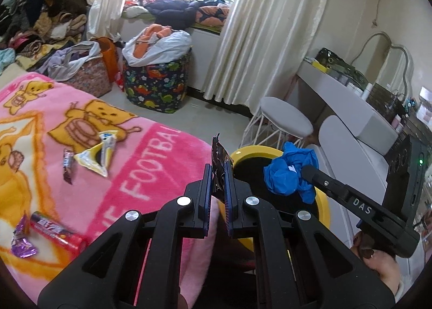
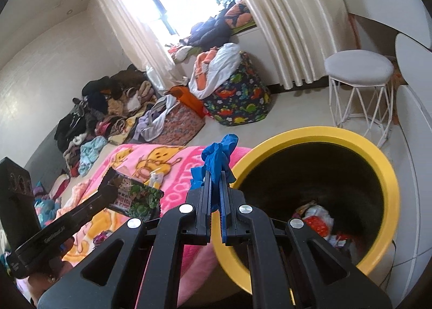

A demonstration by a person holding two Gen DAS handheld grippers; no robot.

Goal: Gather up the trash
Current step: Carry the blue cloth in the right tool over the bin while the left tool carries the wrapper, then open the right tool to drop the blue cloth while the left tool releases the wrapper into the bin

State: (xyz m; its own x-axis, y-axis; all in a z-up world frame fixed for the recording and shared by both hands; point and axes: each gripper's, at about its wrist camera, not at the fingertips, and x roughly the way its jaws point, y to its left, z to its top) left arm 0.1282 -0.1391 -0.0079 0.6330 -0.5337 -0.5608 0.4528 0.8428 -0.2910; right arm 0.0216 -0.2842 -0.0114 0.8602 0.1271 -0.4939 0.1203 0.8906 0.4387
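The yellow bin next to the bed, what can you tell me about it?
The yellow bin is a round open tub with a thick, glossy, plastic-looking yellow rim and a dark inside. It stands upright on the pale floor against the edge of the pink blanket. Some crumpled trash, white and red, already lies at the bottom. The right gripper, its fingers shut on a blue glove, is at its near rim.

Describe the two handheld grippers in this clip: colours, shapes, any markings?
Both are matte black plastic with scissor-like linkage arms joined by round silver pivot bolts. The left gripper and right gripper each end in two flat, narrow fingers with blue pads. Seen from the side, the right one carries white "DAS" lettering, a boxy black housing and a small green light. No cables or sleeves show.
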